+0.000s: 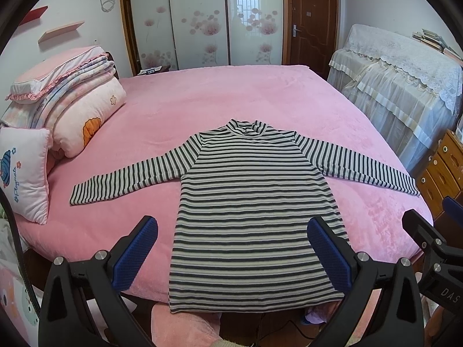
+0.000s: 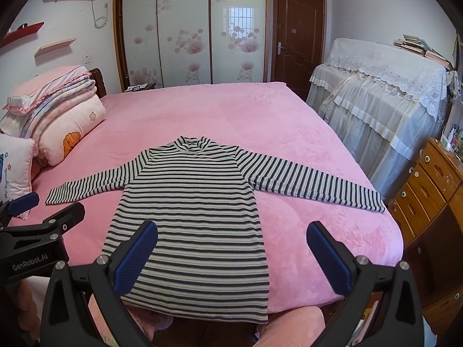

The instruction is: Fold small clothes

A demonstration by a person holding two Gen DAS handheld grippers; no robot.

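A striped long-sleeved top (image 1: 249, 211) lies flat on the pink bed (image 1: 202, 104), collar away from me, both sleeves spread out sideways, hem at the near bed edge. It also shows in the right wrist view (image 2: 196, 225). My left gripper (image 1: 231, 231) is open and empty, held above the hem end of the top. My right gripper (image 2: 231, 237) is open and empty, held above the top's right hem side. The right gripper also shows at the right edge of the left wrist view (image 1: 434, 231), and the left gripper at the left edge of the right wrist view (image 2: 34, 217).
Folded quilts and pillows (image 1: 72, 107) are stacked at the bed's left side, with a white cushion (image 1: 23, 170) in front. A lace-covered piece of furniture (image 1: 405, 86) and a wooden drawer chest (image 1: 442, 170) stand to the right. Wardrobe and door are behind.
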